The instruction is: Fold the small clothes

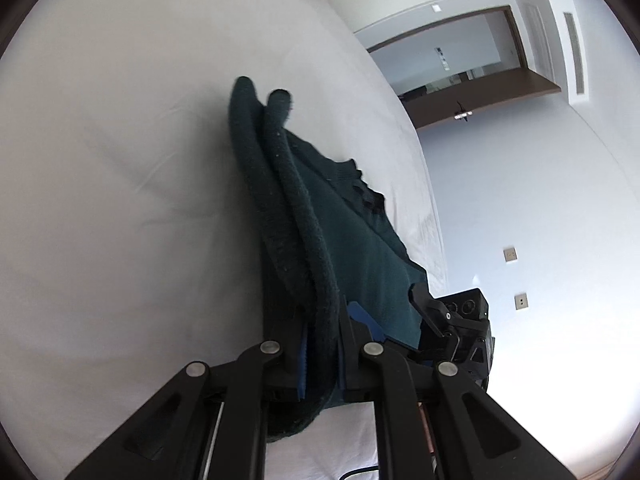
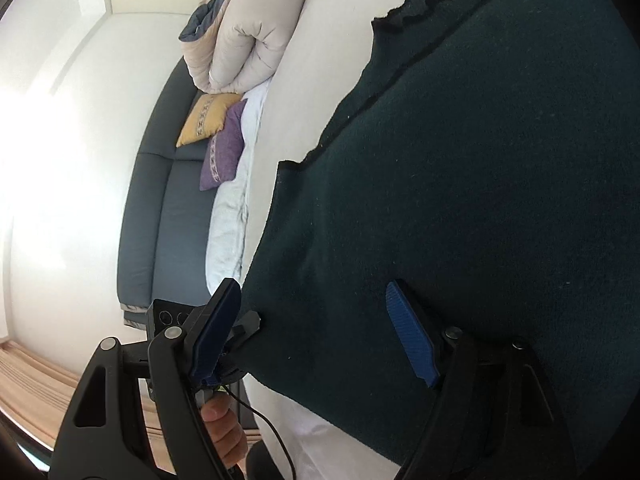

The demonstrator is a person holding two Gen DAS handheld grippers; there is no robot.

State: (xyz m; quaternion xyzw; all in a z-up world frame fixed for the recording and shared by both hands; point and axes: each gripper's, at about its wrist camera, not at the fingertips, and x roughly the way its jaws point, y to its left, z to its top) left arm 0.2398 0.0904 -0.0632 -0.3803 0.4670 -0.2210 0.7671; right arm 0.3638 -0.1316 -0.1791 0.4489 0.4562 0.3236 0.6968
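Note:
A dark green knitted garment [image 1: 352, 240] lies on the white bed sheet [image 1: 120, 160]. My left gripper [image 1: 322, 344] is shut on a thick folded edge of it, which rises from between the blue pads and runs away across the sheet. My right gripper shows in the left wrist view [image 1: 448, 320] at the garment's right side. In the right wrist view the garment [image 2: 480, 180] fills the right half, with a frilled dark trim along its edge. My right gripper [image 2: 316, 336] is open, its blue pads [image 2: 412, 336] wide apart over the cloth.
A rolled beige duvet [image 2: 248, 32] lies at the head of the bed. A yellow cushion [image 2: 208, 118] and a purple cushion [image 2: 224, 148] sit on a grey sofa [image 2: 160, 200] beside the bed. A hand [image 2: 224, 432] holds the other gripper.

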